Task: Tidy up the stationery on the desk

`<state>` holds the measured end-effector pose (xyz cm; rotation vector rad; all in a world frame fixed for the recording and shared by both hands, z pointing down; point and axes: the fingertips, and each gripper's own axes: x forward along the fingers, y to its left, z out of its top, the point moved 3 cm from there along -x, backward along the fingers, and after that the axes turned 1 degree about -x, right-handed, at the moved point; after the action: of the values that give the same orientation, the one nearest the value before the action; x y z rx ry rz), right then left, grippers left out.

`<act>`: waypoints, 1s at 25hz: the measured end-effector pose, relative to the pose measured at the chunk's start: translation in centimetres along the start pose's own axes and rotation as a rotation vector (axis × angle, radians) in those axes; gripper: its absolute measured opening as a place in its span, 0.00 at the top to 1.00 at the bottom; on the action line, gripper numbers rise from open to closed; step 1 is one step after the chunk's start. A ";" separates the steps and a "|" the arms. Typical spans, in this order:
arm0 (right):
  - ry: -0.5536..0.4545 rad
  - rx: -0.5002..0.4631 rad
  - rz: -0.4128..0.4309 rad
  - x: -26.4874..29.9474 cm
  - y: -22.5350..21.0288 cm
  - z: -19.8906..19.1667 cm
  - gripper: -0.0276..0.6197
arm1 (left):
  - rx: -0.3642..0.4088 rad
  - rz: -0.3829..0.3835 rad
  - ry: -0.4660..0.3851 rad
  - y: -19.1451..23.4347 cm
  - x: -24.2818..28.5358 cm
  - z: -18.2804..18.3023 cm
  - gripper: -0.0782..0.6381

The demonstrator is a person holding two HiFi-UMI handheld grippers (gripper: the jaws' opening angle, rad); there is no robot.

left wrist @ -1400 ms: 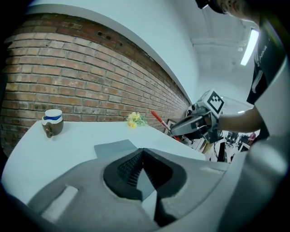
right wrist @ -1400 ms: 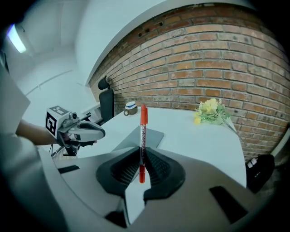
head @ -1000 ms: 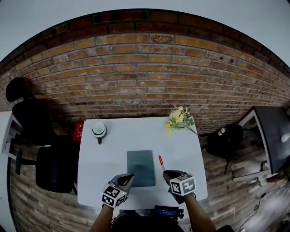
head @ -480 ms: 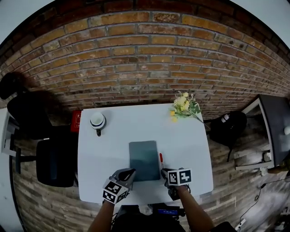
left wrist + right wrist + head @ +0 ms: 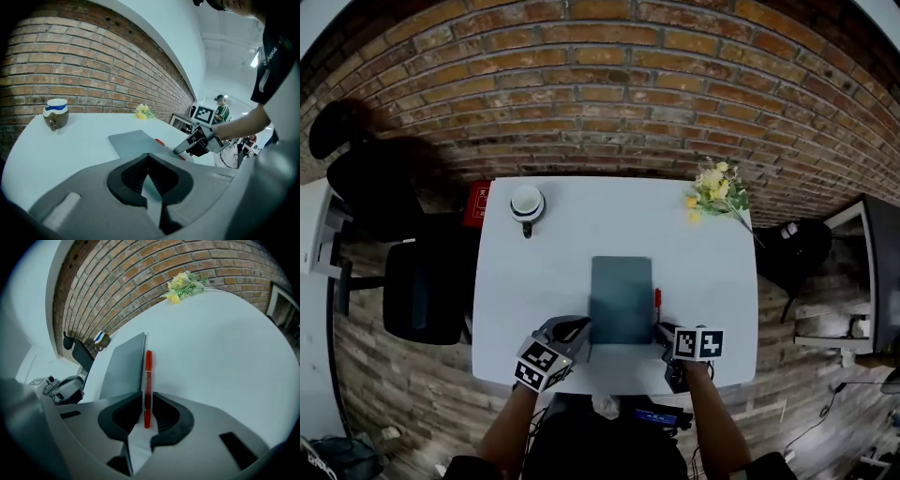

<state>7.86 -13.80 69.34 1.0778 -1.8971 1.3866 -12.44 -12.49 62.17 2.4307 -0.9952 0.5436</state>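
Right gripper (image 5: 146, 398) jaws clamped on near end of red marker pen (image 5: 148, 376) beside grey notebook (image 5: 123, 369), presumably to lift it off counter (image 5: 220, 343). Left gripper (image 5: 148, 155) jaws together, empty.

We see soft, even, rather cool light; the white table (image 5: 534, 272) is bright, with only faint shadows. The brick wall (image 5: 600, 84) bends strongly and the corners go black. The red pen (image 5: 148, 373) looks sharp, while near parts blur.
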 end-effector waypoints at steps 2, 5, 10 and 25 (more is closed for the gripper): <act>-0.003 0.000 0.006 0.0 0.1 -0.1 0.82 | -0.001 0.004 0.002 0.3 -0.6 -0.1 0.88; -0.015 -0.003 0.010 -0.4 0.1 0.1 0.79 | 0.001 0.007 0.001 0.5 -1.1 -0.1 0.88; -0.049 -0.027 0.007 -1.5 0.2 0.8 0.77 | 0.004 0.021 -0.008 0.5 -1.7 -0.1 0.88; -0.412 -0.554 0.054 -9.1 7.1 4.5 0.94 | 0.096 0.002 -0.055 -4.1 -1.2 2.2 0.88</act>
<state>6.74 -14.41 56.97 1.0777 -2.4173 0.6116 -9.83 -10.43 58.68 2.5422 -1.0158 0.5391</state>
